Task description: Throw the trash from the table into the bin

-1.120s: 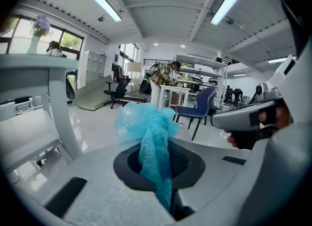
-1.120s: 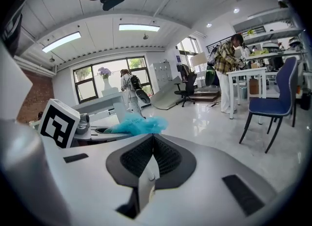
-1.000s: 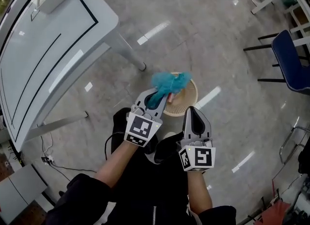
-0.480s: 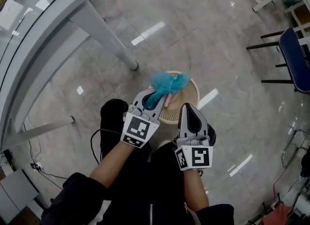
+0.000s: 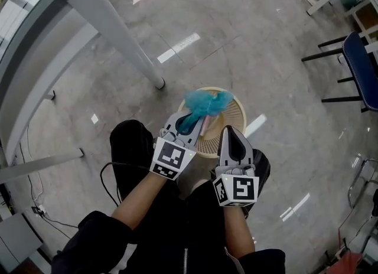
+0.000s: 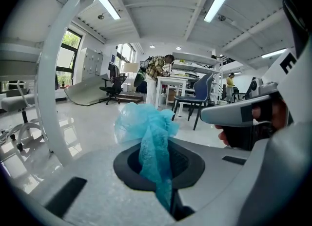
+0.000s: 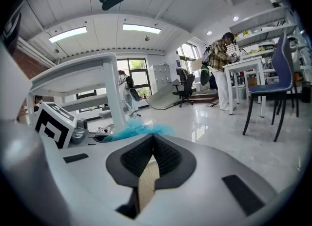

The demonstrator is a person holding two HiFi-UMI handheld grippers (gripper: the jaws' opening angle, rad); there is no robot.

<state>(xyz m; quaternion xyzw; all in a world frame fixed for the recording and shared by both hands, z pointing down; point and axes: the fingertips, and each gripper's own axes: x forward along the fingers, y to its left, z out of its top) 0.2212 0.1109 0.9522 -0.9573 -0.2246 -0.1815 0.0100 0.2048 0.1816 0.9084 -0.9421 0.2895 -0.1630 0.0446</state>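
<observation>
Trash, a blue net (image 5: 208, 103), hangs right over the bin (image 5: 236, 124), pinched tight in my left tool (image 5: 189, 123) so it can drop straight in. My right tool (image 5: 231, 138) is closed and empty, near the bin's edge.

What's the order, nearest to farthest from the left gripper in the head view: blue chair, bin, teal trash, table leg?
1. Teal trash, pinched in the left gripper, sticking out ahead of it.
2. Bin, just beneath and to the right.
3. Table leg, upper left.
4. Blue chair, far right edge.
</observation>
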